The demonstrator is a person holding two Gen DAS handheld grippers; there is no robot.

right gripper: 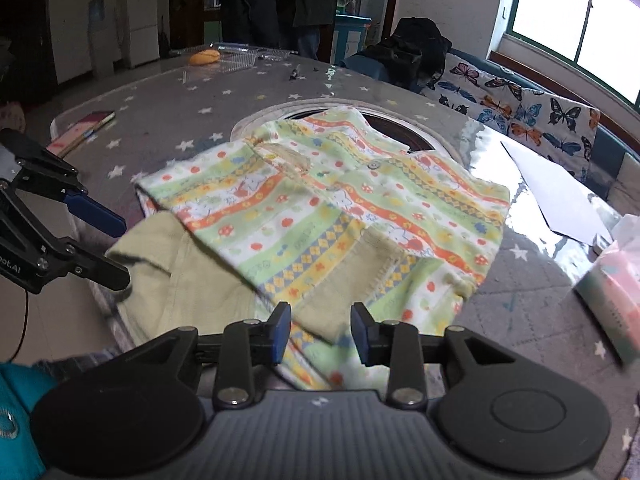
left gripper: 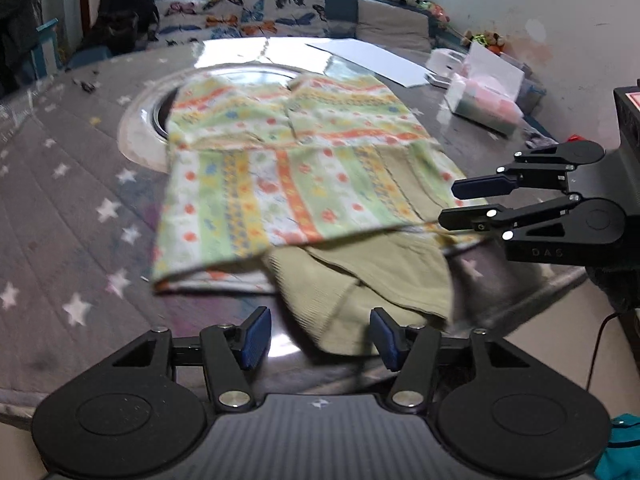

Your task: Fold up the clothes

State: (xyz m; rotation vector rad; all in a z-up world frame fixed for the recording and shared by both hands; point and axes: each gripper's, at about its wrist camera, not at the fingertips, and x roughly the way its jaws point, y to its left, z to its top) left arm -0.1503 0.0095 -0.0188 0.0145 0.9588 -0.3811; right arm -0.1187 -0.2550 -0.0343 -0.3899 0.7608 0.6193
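A patterned child's garment [left gripper: 280, 168] in green, orange, yellow and white lies on the grey star-print table, partly folded, with its plain olive lining [left gripper: 360, 280] turned out at the near edge. It also shows in the right wrist view [right gripper: 340, 208]. My left gripper [left gripper: 320, 336] is open and empty, its fingers just short of the olive edge. My right gripper [right gripper: 320, 332] is open over the garment's near edge, holding nothing. The right gripper [left gripper: 456, 204] shows at the garment's right edge in the left wrist view. The left gripper [right gripper: 120, 248] shows at the left of the right wrist view.
A round metal inset [left gripper: 148, 120] sits in the table under the garment's far end. White paper [left gripper: 368, 60], a tissue box [right gripper: 612, 292] and small boxes [left gripper: 444, 64] lie on the right. A butterfly-print sofa [left gripper: 248, 12] stands behind. A book [right gripper: 84, 128] and a person [right gripper: 280, 0] are far off.
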